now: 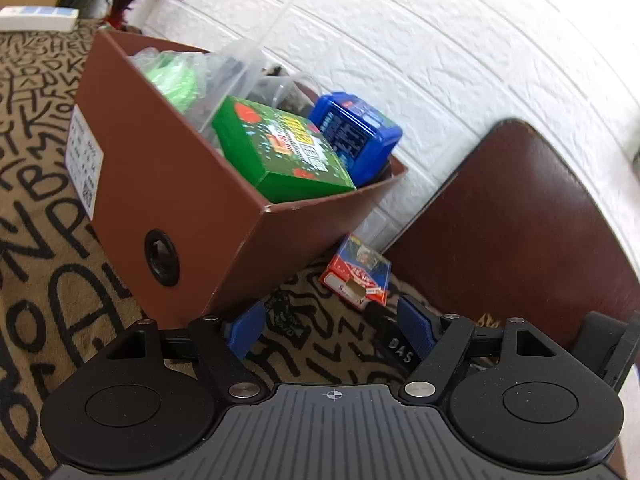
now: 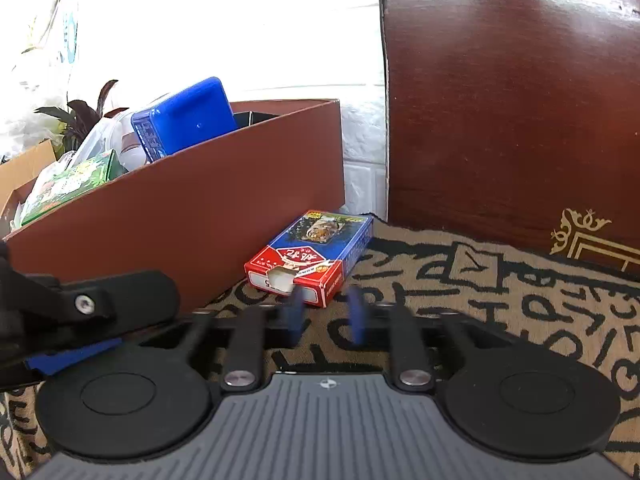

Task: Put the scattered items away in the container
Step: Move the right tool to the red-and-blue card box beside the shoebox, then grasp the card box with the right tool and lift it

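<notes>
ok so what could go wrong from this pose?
1. The card pack lies tight against the brown box; the right gripper, fingers narrowed and blurred short of it, may pinch a corner and knock it askew.
2. The box is heaped: the blue case and green box stick above the rim, so another item may slide off.
3. The left gripper hangs open close by; they could collide.

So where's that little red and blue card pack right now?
The card pack lies flat on the patterned cloth, outside the brown box, next to its wall and left of the dark brown panel; in the right wrist view it sits just ahead of the right gripper.
</notes>
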Tool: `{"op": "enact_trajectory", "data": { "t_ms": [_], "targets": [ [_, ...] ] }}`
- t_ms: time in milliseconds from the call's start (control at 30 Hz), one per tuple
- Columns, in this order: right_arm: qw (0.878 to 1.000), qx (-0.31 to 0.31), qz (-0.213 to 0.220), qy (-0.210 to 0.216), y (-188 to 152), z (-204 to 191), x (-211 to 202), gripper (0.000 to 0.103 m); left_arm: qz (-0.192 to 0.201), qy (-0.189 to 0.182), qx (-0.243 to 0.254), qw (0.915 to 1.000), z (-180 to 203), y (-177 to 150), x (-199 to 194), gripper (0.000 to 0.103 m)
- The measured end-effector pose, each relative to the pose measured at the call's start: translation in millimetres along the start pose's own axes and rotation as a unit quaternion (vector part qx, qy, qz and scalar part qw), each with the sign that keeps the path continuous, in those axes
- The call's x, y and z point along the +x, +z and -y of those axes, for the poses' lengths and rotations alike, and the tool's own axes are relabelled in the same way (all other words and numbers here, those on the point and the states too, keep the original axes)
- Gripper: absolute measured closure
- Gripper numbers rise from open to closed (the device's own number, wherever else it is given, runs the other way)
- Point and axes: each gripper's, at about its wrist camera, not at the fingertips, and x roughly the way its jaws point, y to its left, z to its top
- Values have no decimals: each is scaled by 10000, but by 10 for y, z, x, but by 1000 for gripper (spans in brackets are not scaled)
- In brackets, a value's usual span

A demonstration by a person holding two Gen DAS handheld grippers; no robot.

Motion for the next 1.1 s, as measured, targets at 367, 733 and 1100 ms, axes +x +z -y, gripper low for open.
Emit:
{"op": "enact_trajectory", "data": {
  "t_ms": [367,733,1100],
  "targets": [
    [9999,-94,-72,43,68,-59,156,61,-343,28,-1439,9890,-262,38,184,8],
    [9992,368,-90,-104,66,75,123,99,-439,63,-1677,9848,-283,64,210,6],
    [9998,71,89,-149,163,61,25,36,-439,226,-190,9986,-207,-55,-27,22]
  ]
}}
